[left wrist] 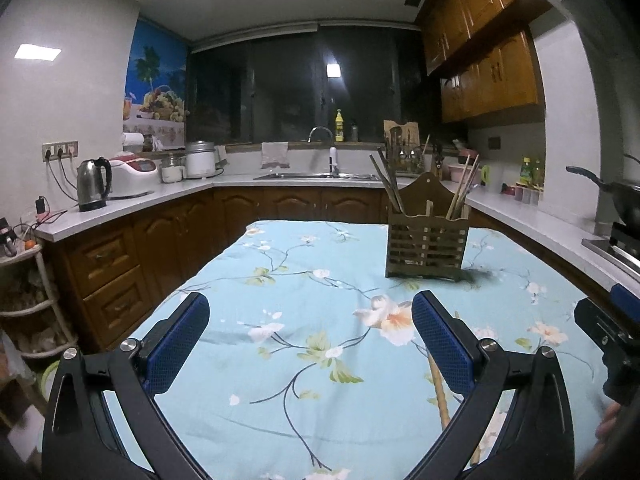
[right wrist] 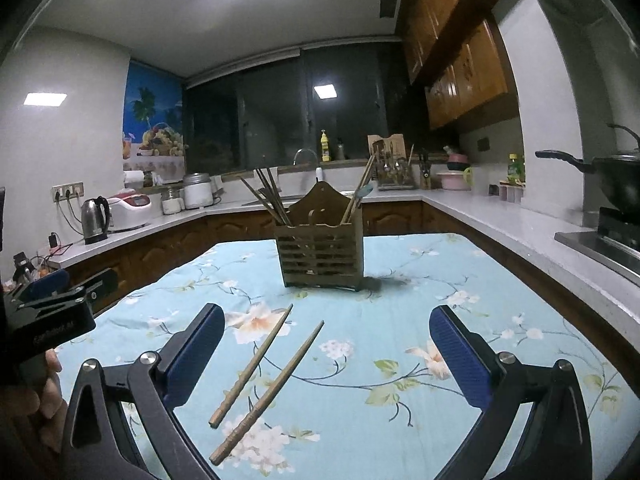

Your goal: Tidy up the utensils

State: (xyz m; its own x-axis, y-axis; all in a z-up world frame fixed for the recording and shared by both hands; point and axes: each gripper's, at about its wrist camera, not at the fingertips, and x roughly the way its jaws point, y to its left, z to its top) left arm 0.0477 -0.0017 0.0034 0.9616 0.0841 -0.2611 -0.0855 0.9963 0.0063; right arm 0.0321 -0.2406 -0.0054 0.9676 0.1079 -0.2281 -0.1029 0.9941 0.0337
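A slatted wooden utensil holder (left wrist: 427,240) (right wrist: 320,254) stands upright on the flowered blue tablecloth (left wrist: 304,300) (right wrist: 360,400), with several chopsticks sticking out of both its sides. Two wooden chopsticks (right wrist: 266,376) lie loose on the cloth in the right wrist view, between the fingers of my right gripper (right wrist: 326,320), which is open and empty above them. One chopstick shows in part behind the right finger in the left wrist view (left wrist: 440,396). My left gripper (left wrist: 310,308) is open and empty over bare cloth, to the left of the holder.
Kitchen counters wrap around the table: a kettle (left wrist: 93,184) and rice cooker (left wrist: 134,174) at left, a sink (left wrist: 320,176) at the back, a wok (right wrist: 612,184) on the stove at right. Each gripper shows at the edge of the other's view, the left one (right wrist: 52,312) and the right one (left wrist: 612,332).
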